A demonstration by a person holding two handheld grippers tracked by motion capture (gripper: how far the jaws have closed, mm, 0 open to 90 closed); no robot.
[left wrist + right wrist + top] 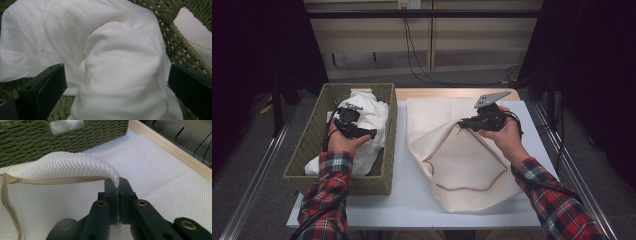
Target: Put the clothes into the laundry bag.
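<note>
A white garment (371,111) lies heaped in a green woven basket (318,111) at the table's left. My left gripper (354,128) hangs just above the heap. In the left gripper view its jaws stand wide apart, open (116,67), with a bulge of the garment (120,50) between them and the basket wall (175,37) behind. A cream mesh bag (462,165) lies flat at the centre right. My right gripper (460,122) is shut on the bag's upper layer (75,163) beside the zipper (50,180), holding that edge up so the mouth gapes. The pinch (117,183) shows close up.
The white table (412,202) has a wooden strip (437,93) along its far edge. The basket's side (62,140) stands just past the bag's mouth. Metal rails run along the floor on both sides, and cables hang at the back.
</note>
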